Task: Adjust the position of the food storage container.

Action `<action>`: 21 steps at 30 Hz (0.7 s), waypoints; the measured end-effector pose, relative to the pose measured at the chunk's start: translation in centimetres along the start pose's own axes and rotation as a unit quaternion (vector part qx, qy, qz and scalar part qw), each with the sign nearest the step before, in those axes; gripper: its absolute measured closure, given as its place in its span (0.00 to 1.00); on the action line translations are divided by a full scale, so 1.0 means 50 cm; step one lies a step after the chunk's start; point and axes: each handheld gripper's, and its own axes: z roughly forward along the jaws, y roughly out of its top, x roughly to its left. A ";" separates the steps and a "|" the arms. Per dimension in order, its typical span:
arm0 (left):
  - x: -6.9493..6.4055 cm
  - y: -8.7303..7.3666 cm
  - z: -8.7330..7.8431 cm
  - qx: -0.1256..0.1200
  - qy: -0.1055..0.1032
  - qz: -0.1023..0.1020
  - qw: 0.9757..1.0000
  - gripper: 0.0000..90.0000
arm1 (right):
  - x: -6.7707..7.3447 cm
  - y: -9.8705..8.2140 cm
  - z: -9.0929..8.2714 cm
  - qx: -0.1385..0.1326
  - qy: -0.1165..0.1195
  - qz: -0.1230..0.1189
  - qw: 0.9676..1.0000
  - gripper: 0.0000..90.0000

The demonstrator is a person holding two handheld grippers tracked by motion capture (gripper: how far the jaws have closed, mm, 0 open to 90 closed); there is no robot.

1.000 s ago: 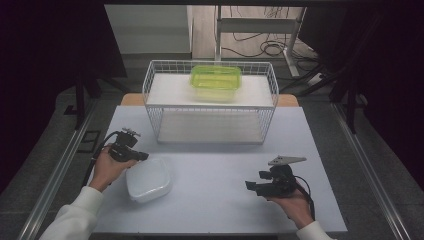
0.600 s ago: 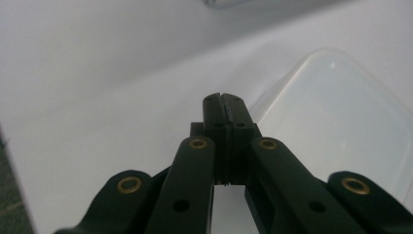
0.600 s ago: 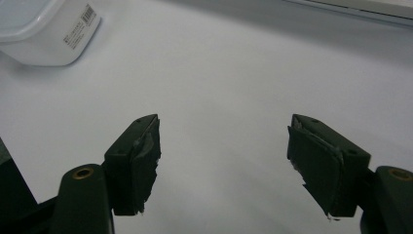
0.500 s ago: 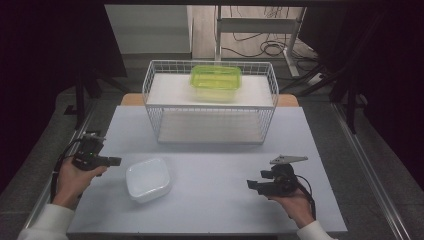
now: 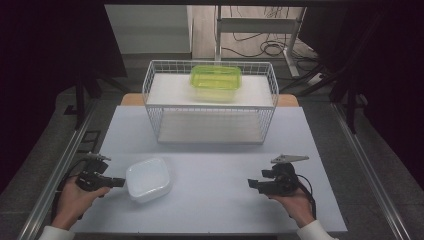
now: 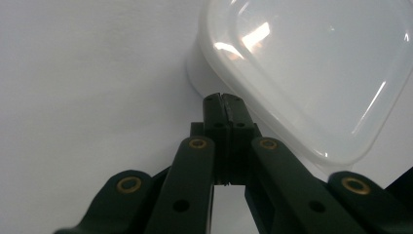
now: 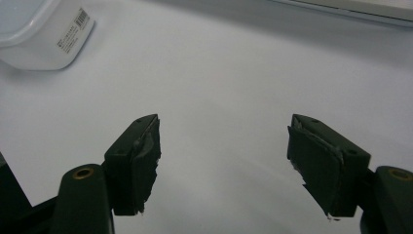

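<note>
Left gripper (image 5: 117,182), jaws pressed together, beside white lidded box (image 5: 148,179), lower left: may shove it. Right gripper (image 5: 252,184) spread, idle.

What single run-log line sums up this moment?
left hand-held gripper: shut, beside white container | right hand-held gripper: open, empty | green container: on wire rack
</note>
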 end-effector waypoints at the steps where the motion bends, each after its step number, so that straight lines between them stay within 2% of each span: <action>1: -0.001 0.001 0.004 0.002 -0.001 0.001 1.000 1.00 | -0.001 0.000 -0.001 0.000 0.000 0.000 1.000 0.31; 3: -0.004 0.003 0.014 0.005 -0.008 -0.001 1.000 1.00 | -0.002 0.000 -0.002 0.000 0.000 0.002 1.000 0.31; 10: -0.010 0.017 0.028 0.005 -0.012 -0.002 1.000 1.00 | -0.002 -0.001 0.000 0.002 0.000 -0.002 1.000 0.31; 21: -0.036 0.057 0.061 0.015 -0.024 0.016 0.999 1.00 | -0.003 -0.001 -0.001 0.002 0.000 -0.003 1.000 0.31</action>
